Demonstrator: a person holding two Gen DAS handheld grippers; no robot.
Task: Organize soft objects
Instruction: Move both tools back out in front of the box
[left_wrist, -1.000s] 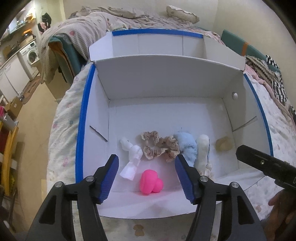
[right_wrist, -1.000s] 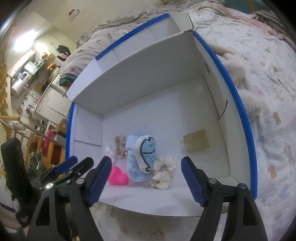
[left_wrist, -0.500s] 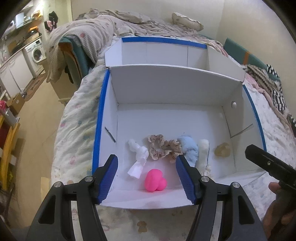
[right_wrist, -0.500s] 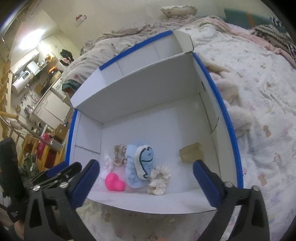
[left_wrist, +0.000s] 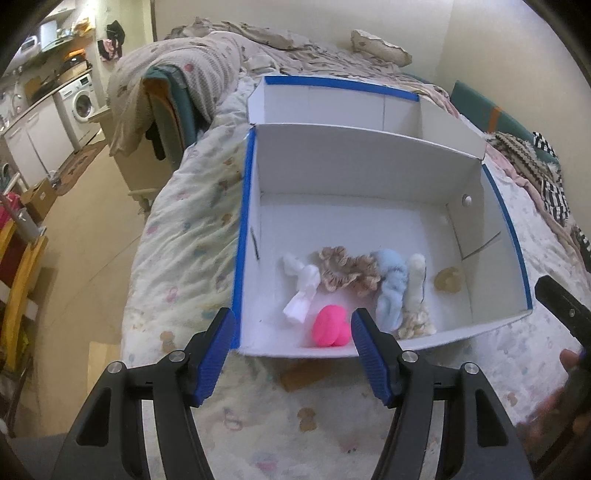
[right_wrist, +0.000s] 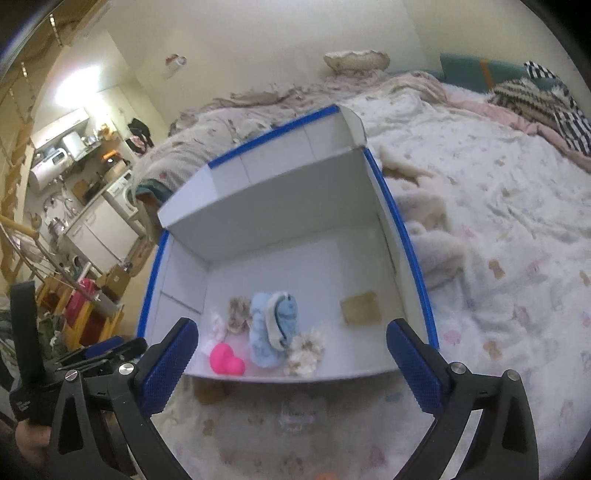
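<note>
A white box with blue edges (left_wrist: 242, 236) (right_wrist: 413, 251) lies open on the bed. Along its near side lie a pink heart-shaped toy (left_wrist: 330, 326) (right_wrist: 226, 360), a white knotted cloth (left_wrist: 302, 288), a beige scrunchie (left_wrist: 345, 271) (right_wrist: 239, 312), a blue plush (left_wrist: 391, 284) (right_wrist: 271, 328) and a cream scrunchie (left_wrist: 415, 321) (right_wrist: 304, 350). My left gripper (left_wrist: 293, 354) is open and empty, just in front of the box's near edge. My right gripper (right_wrist: 291, 365) is open wide and empty, also in front of the box.
A tan patch (left_wrist: 447, 279) (right_wrist: 361, 308) lies on the box floor at the right. A fluffy cream blanket (right_wrist: 428, 221) lies right of the box. The bed edge drops to the floor at the left (left_wrist: 85, 236). Striped bedding (left_wrist: 546, 177) lies far right.
Both grippers have pulled back and up from the box, which looks smaller now. The right gripper has opened wider. The objects in the box have not moved.
</note>
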